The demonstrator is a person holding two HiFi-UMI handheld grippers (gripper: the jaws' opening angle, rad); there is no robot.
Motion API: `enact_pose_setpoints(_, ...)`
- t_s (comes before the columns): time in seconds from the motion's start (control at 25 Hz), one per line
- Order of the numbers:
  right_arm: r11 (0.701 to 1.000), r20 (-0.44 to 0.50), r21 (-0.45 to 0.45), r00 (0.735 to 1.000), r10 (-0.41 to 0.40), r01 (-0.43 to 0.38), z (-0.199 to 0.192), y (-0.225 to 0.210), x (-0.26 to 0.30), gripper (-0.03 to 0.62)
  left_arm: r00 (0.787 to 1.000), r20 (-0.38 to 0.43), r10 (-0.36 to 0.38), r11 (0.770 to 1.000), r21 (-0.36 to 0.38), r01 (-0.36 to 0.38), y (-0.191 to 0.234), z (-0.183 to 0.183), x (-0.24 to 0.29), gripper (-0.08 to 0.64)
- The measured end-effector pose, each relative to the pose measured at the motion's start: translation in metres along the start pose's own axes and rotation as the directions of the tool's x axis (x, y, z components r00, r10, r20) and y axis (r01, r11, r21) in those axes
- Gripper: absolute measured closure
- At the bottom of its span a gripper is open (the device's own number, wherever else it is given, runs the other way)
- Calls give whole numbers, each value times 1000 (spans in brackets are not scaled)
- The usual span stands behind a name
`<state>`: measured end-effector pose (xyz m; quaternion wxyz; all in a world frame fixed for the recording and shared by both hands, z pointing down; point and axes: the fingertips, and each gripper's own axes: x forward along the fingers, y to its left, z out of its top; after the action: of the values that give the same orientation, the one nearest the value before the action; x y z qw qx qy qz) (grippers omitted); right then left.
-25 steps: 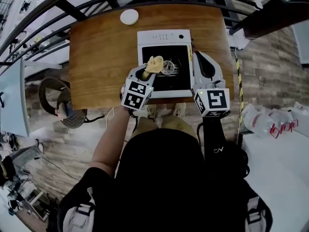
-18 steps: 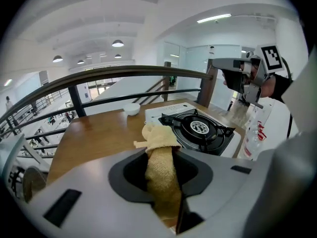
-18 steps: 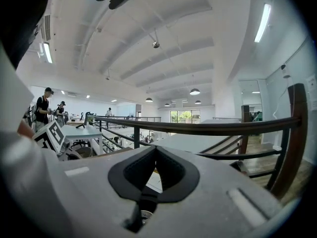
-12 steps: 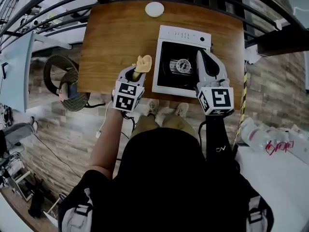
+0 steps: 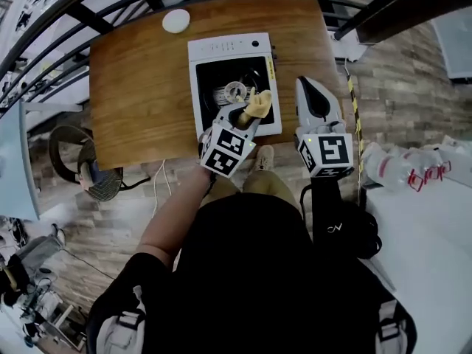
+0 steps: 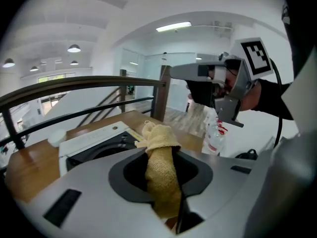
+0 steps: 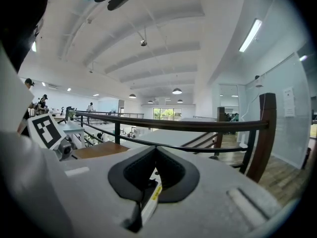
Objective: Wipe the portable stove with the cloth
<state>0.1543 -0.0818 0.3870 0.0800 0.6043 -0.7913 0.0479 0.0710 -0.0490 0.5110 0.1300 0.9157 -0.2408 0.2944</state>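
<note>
Head view, looking steeply down: a wooden table stands against a dark railing, with a small white disc near its far edge. Right of the disc sits the white portable stove, showing its black top and round burner. My left gripper reaches in over the stove's near right corner, jaws clamped on the yellow cloth. The cloth's bunched end pokes past the tips above the black top, just right of the burner; I cannot tell whether it touches the surface. My right gripper hovers over the table just beside the stove's right edge, apart from it, jaws pressed together on nothing. Far right, off the table, lie clear bottles with red labels.

Left gripper view: the cloth stands pinched upright in my left gripper, its top folded over. The stove lies beyond at left and my right gripper is up at right.

Right gripper view: my right gripper shows its jaws meeting in a closed point, with the stove's white edge and yellow sticker glimpsed below and the railing ahead.
</note>
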Motion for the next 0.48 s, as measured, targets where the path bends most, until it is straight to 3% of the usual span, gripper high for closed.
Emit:
enact_pose_setpoints(0.12,999,-3,-1,999,-45,45,-2,-20,-21,589,995,-27,-98,992,80,100,-52,7,25,469)
enact_pose_setpoints(0.24,997,-12,1,997,-71,71,-6,-32,-31,588,989,-62,-132,986,93,137,-71,1,40,469)
enact_pose_setpoints(0.36,998,-17,10,998,-64,64,-9,-35,-31,589,992,-83,-92,993,71,98,-57,-8,40,469)
enact_pose_setpoints(0.48,999,-15,21,1000,-27,28,-10,-28,-26,589,995,-97,2,1000,18,0,-27,-21,25,469)
